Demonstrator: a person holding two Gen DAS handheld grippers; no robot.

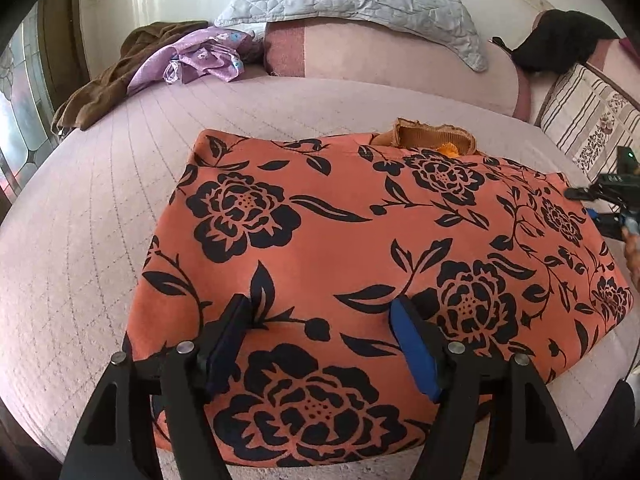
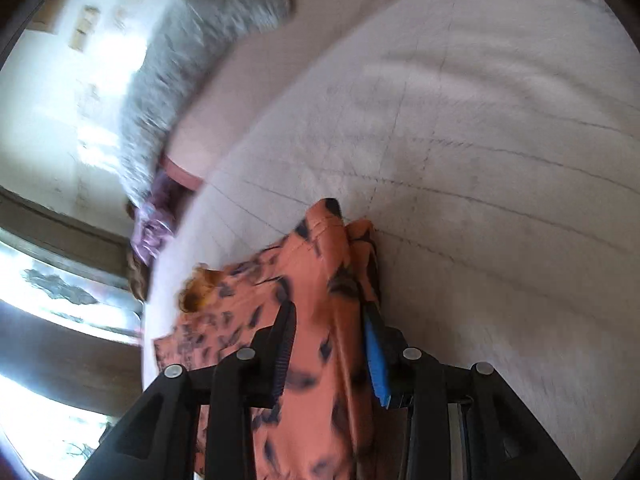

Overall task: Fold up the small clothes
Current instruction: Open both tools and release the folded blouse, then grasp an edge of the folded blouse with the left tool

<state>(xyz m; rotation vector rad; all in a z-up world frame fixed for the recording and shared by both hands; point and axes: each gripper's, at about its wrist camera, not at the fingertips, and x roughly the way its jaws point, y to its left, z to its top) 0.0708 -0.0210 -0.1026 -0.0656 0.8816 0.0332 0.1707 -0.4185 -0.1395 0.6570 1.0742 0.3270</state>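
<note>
**Floral garment mid-fold on the bed, right side at risk of slipping**

A pale quilted bed cover (image 1: pixel 100 208) is filling both views, with a grey quilted pillow (image 1: pixel 352 4) lying at its far end, a brown cloth (image 1: pixel 116 76) and a purple cloth (image 1: pixel 200 58) bunched at the far left, and a striped cushion (image 1: pixel 588 120) sitting at the right edge. The orange garment with black flowers (image 1: pixel 360 248) is lying spread across the middle of the cover, its ribbed orange collar (image 1: pixel 432 138) peeking out at the far edge.

The left gripper (image 1: pixel 324 316) is hovering low over the garment's near part with its jaws standing wide, nothing between them but flat cloth underneath; it is not pinching anything. The right gripper (image 2: pixel 330 320) is sitting narrower, with a bunched fold of the garment running up between its fingers. The right wrist view is blurring badly, so I cannot tell whether the pads are truly pressing the cloth or merely flanking it.

The risk, as I judge it, is sitting on that right side: if the hold is loose, a quick swing could be letting the fold slide out and flop back crooked. With the left jaws gripping nothing, the whole garment could also be dragging across the cover instead of creasing cleanly.
</note>
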